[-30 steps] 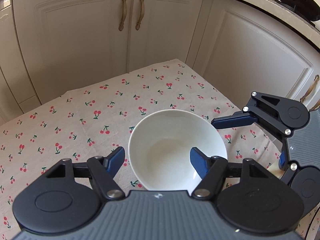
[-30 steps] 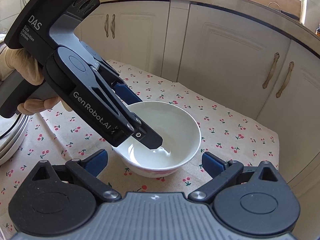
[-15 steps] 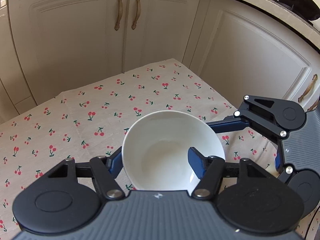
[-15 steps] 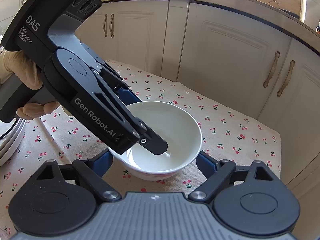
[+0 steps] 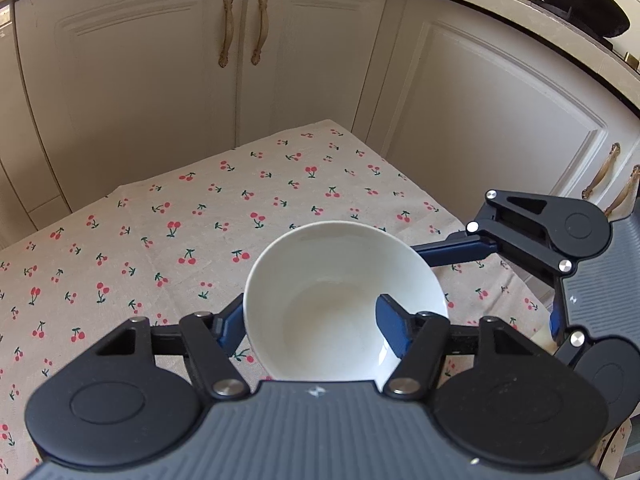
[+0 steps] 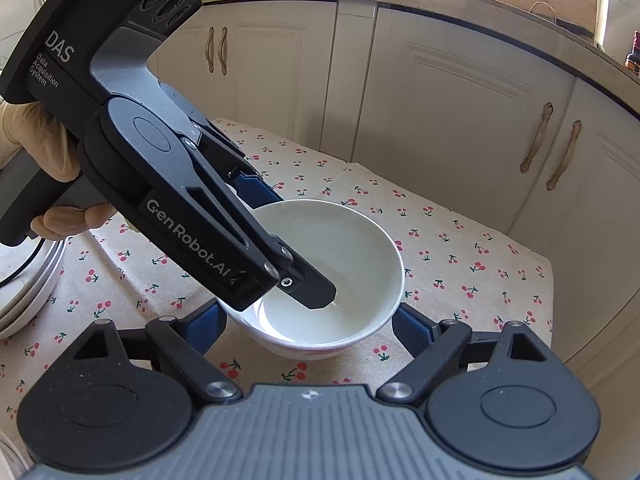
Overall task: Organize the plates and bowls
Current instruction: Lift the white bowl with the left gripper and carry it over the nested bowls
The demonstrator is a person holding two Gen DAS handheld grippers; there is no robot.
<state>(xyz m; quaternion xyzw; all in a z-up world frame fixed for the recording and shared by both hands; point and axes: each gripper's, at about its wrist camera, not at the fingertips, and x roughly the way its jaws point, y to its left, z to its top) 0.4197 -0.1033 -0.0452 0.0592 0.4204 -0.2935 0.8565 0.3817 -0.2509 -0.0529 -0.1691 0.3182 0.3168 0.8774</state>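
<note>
Cream cabinet doors (image 5: 136, 92) back a low tabletop (image 5: 120, 240) under a cherry-print cloth (image 6: 460, 248). White bowl (image 5: 340, 300) sits upright on the cloth, near edge of the scene, directly in front of both tools.

Left gripper (image 5: 310, 326): jaws closed on the bowl's wall, one blue finger outside the left of the rim, the other inside the bowl on the right. Right-wrist view confirms it: one finger reaches down into the bowl, the other lies outside its far-left rim. Grip reads as a rim pinch, wall between the pads.

Right gripper (image 6: 308, 326): jaws straddle the bowl low at its near side, blue pads at either flank, about touching the wall; whether they press on it cannot be told.

A gloved hand (image 6: 48, 176) holds the left tool. Stacked plates (image 6: 28, 292) lie at the far left edge, well apart from the bowl.

Judgement: the left tool owns the bowl; the likely step is a lift, and the plates' side is left of the bowl.
</note>
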